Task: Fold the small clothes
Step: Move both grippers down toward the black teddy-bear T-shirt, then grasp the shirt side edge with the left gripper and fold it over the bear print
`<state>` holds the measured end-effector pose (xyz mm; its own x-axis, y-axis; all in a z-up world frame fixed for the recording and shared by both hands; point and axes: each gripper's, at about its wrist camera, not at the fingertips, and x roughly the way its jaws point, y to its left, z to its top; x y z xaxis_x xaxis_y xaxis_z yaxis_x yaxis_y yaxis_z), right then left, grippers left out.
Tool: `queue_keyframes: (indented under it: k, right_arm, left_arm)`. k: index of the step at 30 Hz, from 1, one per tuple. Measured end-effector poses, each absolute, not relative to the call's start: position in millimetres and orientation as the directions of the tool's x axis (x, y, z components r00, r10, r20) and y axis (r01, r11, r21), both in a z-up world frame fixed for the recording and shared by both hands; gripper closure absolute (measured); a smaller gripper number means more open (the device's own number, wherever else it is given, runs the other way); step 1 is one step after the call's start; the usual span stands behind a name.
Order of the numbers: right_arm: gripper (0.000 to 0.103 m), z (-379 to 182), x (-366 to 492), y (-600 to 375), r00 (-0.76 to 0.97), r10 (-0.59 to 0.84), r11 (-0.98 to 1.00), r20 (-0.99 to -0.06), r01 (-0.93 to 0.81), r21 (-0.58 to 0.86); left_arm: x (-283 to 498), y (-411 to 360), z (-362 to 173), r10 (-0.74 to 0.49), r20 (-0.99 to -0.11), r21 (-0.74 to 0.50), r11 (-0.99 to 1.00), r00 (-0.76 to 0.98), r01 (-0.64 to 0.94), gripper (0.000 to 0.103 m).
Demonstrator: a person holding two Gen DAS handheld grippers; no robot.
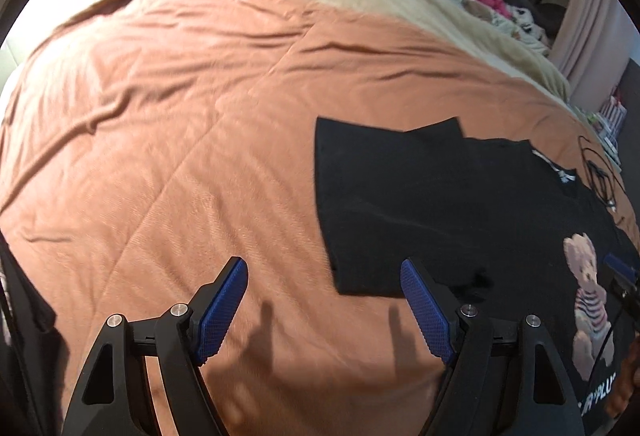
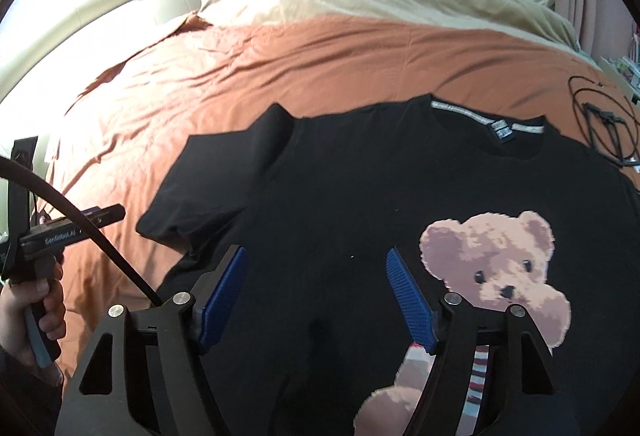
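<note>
- left gripper [image 1: 324, 300] spread, nothing between pads – over orange bed cover [image 1: 168, 139]
- black T-shirt [image 1: 420, 203] flat on bed, sleeve edge just ahead-right of it
- right gripper [image 2: 316, 292] spread, empty – above shirt front, bear print [image 2: 496, 268] to its right
- cable [image 2: 600, 123] far ahead-right

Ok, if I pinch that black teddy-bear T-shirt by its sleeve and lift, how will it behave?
The black T-shirt will probably go limp and drape: it lies flat and thin, and its sleeve is already creased. It looks light, so one corner should lift easily. It may drag or bunch against the wrinkled orange bedspread rather than slide cleanly.
</note>
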<state>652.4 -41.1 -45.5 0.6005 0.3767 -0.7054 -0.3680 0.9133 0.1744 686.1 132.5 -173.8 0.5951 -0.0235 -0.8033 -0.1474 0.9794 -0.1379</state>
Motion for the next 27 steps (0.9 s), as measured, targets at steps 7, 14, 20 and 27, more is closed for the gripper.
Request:
queue_keyframes:
  k: [7, 14, 20, 27]
  right_arm:
    - [0.032, -63.3, 671.2, -21.9, 0.557, 0.365, 0.913, -0.746, -0.369, 0.172]
    - [0.033, -67.8, 681.0, -5.6, 0.546, 0.345, 0.914, -0.763, -0.379, 0.142]
    - [0.044, -76.8, 699.1, 17.3, 0.507, 0.370, 0.905, -0.778, -0.387, 0.178]
    - [0.046, -88.3, 717.9, 30.7, 0.481, 0.386, 0.905, -0.788, -0.364, 0.221]
  left_arm:
    - [715.7, 148.0, -197.8, -0.033, -0.839, -0.159, 0.970, 0.544, -0.185, 0.024]
    - [729.2, 153.8, -211.8, -0.064, -0.852, -0.215, 0.948, 0.519, -0.234, 0.037]
    - [741.5, 130.3, -210.4, -0.128, -0.856, -0.231, 0.961, 0.500, -0.150, 0.058]
    - [744.9, 136.1, -200.3, -0.117, -0.847, -0.236, 0.957, 0.519, -0.168, 0.095]
